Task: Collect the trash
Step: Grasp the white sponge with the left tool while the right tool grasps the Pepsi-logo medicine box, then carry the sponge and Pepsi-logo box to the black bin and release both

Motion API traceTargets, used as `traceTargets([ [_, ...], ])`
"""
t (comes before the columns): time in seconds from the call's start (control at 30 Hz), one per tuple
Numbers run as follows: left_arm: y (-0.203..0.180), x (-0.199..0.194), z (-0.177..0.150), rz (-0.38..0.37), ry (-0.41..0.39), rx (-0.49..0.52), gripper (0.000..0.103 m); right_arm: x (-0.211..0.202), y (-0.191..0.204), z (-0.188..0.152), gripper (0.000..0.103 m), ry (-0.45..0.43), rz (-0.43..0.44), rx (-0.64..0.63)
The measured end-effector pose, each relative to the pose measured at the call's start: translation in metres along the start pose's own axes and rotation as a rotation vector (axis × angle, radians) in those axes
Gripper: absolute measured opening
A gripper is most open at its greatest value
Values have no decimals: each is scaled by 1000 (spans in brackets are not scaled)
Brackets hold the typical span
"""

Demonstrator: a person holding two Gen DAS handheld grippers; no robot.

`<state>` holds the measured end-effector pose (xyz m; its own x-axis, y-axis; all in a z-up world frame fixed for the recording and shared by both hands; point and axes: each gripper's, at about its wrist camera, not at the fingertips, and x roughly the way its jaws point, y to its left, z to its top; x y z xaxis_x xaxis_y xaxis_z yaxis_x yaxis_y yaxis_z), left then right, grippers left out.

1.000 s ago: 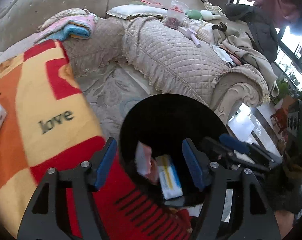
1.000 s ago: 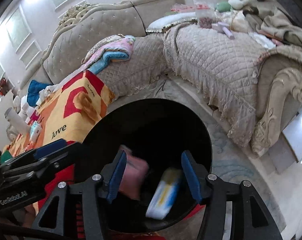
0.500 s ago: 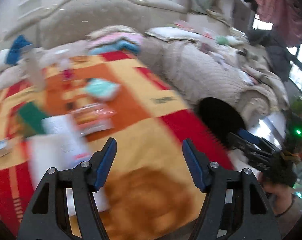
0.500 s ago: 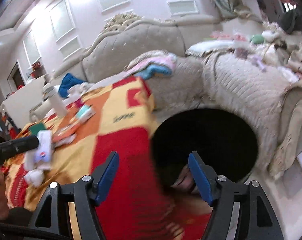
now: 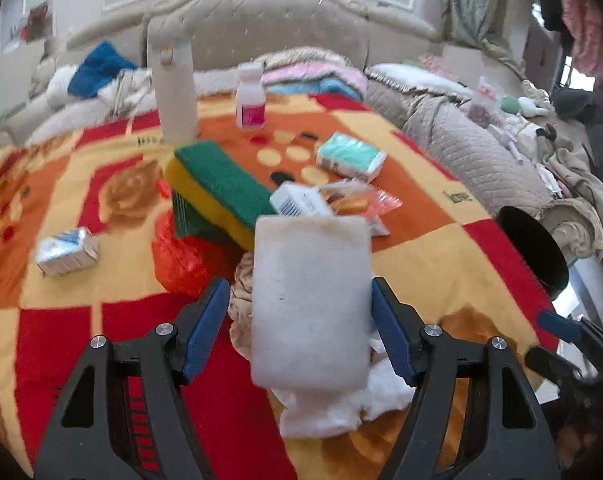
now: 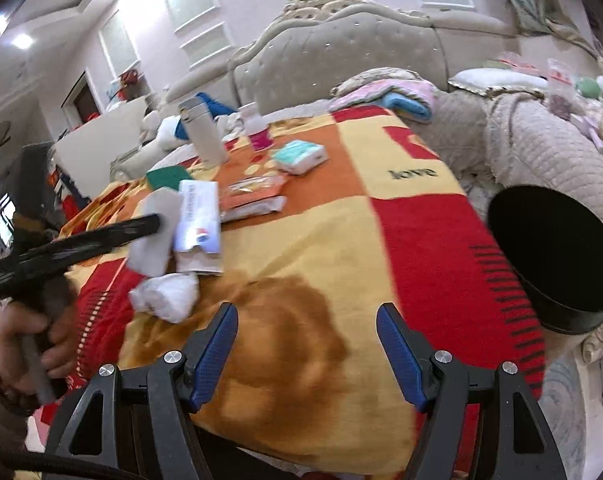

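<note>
L gripper (image 5: 293, 328) spread wide around white pad (image 5: 311, 300), center frame, not clamped. R gripper (image 6: 306, 354) wide, nothing in it. Black bin (image 6: 557, 256) at blanket's (image 6: 341, 248) right edge.

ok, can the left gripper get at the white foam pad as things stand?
Probably yes: the left gripper is open with the white foam pad already between its fingers and nothing in front of it. Crumpled tissue lies right by it.
</note>
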<state>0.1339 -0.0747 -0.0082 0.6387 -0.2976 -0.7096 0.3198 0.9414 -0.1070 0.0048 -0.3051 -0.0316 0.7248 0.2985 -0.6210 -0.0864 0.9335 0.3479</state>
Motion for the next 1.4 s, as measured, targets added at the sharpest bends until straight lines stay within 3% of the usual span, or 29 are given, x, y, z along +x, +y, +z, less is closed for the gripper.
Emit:
traceTargets([
  [0.07,10,6,-3,-39,15,-60,68,1,12,6,69,-2,5,-27],
  [0.13,19,4,-4,-59,12,-127,53,1,26,15,70,-14,8,-55],
  [0.3,53,-44,-13,-48,-92,-254,53,20,57,47,74,-21,50,-125],
  [0.43,79,-66,-23,-24,-104,-289,53,67,75,69,77,58,161,-130],
  [0.57,94,-74,-38,-1,-99,-278,53,110,78,74,77,129,178,-135],
  [0.7,98,-73,-51,3,-78,-280,53,139,63,72,77,188,290,-26],
  [0.73,97,-72,-54,4,-76,-280,54,142,60,71,76,196,332,4],
  [0.8,97,-68,-56,-5,-66,-291,54,147,55,71,53,205,376,40],
  [0.83,97,-66,-55,-6,-61,-298,54,149,54,70,47,217,390,51],
  [1.0,93,-65,-52,0,-62,-299,54,139,63,69,45,188,374,-17],
  [1.27,75,-68,-42,7,-75,-262,54,93,46,79,45,88,267,-49],
  [1.4,57,-70,-35,-3,-82,-226,54,73,37,77,45,80,243,-75],
])
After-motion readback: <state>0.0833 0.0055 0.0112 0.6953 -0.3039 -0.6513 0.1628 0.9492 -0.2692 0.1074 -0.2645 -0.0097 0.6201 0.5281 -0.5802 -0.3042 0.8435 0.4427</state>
